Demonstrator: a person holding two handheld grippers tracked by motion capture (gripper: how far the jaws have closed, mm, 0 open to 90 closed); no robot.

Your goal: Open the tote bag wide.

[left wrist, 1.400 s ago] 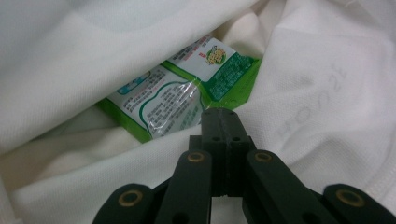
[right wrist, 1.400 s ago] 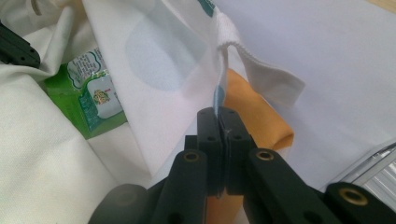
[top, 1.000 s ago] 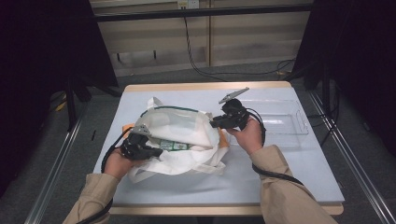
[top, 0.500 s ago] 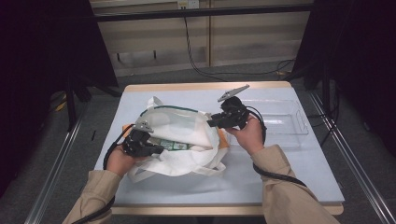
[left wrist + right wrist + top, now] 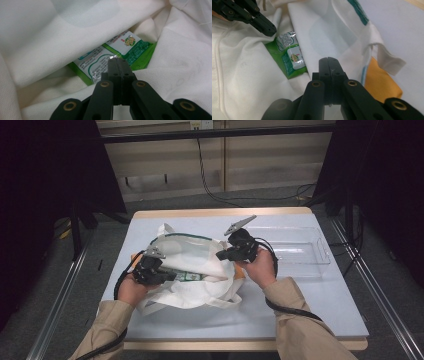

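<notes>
A pale blue desk (image 5: 310, 305) stands in a dim room with dark curtains on both sides and a wooden wall behind. On the desk lies a white cloth bag (image 5: 195, 270), and to its right an empty clear plastic tray (image 5: 300, 251).

The left gripper (image 5: 117, 62) has its jaws pressed fully together. They seem to pinch the near edge of the bag's opening, but the cloth between them cannot be seen for sure. The right gripper (image 5: 329, 62) also has its jaws closed, and they appear to hold the far flap of the bag, on the side toward the tray.

Between the two layers of cloth a green snack packet (image 5: 112, 58) shows inside the mouth of the bag. In the left gripper view it lies just beyond the jaw tips, almost touching them, and its long axis runs from lower left to upper right, with the printed end pointing up and right. In the right gripper view the packet (image 5: 289, 58) is to the left of the jaws, near the left gripper (image 5: 265, 26). The left gripper looks the nearer one, so it would probably reach the packet more easily
</notes>
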